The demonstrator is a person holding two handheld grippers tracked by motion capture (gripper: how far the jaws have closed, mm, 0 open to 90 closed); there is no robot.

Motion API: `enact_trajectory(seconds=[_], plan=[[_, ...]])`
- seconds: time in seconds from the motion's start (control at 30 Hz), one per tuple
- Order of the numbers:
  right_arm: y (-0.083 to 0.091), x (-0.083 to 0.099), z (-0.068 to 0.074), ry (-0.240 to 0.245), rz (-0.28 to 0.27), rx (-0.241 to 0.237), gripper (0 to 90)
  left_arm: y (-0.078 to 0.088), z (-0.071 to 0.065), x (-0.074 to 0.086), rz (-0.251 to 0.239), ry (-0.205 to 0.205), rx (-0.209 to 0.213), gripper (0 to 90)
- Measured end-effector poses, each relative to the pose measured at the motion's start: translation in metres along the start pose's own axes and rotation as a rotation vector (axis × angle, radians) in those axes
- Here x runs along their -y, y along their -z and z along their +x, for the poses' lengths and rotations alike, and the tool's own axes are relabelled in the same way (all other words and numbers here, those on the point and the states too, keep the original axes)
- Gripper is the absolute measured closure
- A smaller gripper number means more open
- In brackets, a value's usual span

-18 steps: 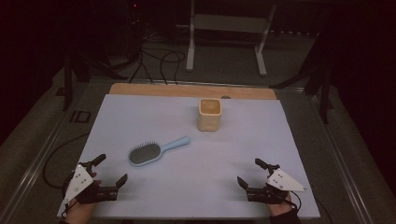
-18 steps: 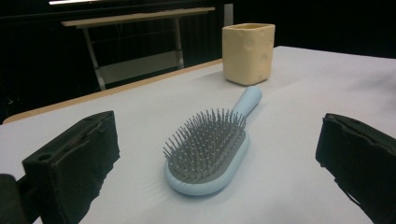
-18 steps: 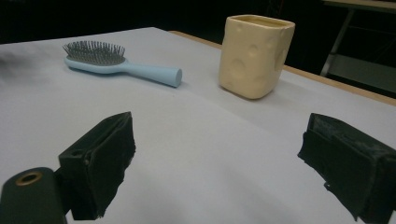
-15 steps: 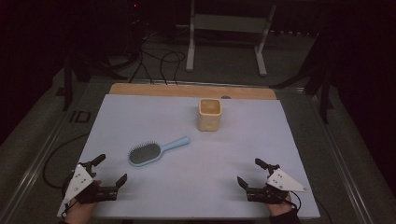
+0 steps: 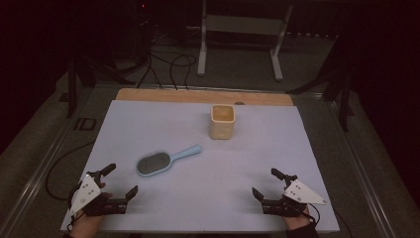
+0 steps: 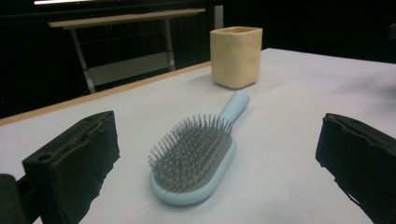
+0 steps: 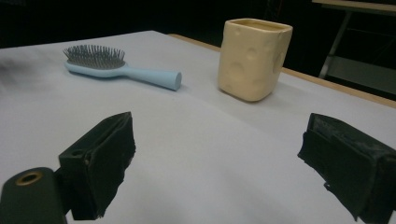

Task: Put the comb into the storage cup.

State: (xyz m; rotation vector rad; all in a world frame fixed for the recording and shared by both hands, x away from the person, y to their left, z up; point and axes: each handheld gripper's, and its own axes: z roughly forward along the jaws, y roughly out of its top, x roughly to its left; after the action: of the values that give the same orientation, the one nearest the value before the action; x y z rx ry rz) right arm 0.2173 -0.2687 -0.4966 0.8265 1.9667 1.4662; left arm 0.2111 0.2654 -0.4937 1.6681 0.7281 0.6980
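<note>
Currently both grippers, L [image 5: 120, 182] & R [image 5: 265, 182], gape wide, empty, w/ hairbrush [image 5: 161, 161] nearest L.

Desk [image 5: 297, 148] mostly open. Only two obstacles: hairbrush [image 5: 161, 161] lying flat left of centre, handle angled toward the cup [image 5: 222, 121] standing upright further back, with a gap between them. Right half of the desk free. Near strip between left gripper [image 5: 120, 180] and right gripper [image 5: 264, 184] unobstructed.
</note>
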Motion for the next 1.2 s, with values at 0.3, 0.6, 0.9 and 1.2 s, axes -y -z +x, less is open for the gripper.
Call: enact_trajectory(seconds=[0.3,0.6,0.9,1.2], plan=[[0.001,0.0,0.0,0.001,-0.001,0.012,9.2,-0.001,0.0,-0.012,-0.005,0.012,0.013,0.0],[0.003,-0.002,0.0,-0.004,-0.014,0.024,9.2,-0.002,0.005,-0.039,0.001,0.014,0.032,0.0],[0.003,-0.002,0.0,0.001,-0.009,0.026,9.3,-0.006,0.014,-0.064,0.015,0.0,0.034,0.0],[0.002,-0.001,0.0,-0.004,-0.006,0.023,9.3,-0.02,0.018,-0.079,0.049,0.016,0.065,0.0]])
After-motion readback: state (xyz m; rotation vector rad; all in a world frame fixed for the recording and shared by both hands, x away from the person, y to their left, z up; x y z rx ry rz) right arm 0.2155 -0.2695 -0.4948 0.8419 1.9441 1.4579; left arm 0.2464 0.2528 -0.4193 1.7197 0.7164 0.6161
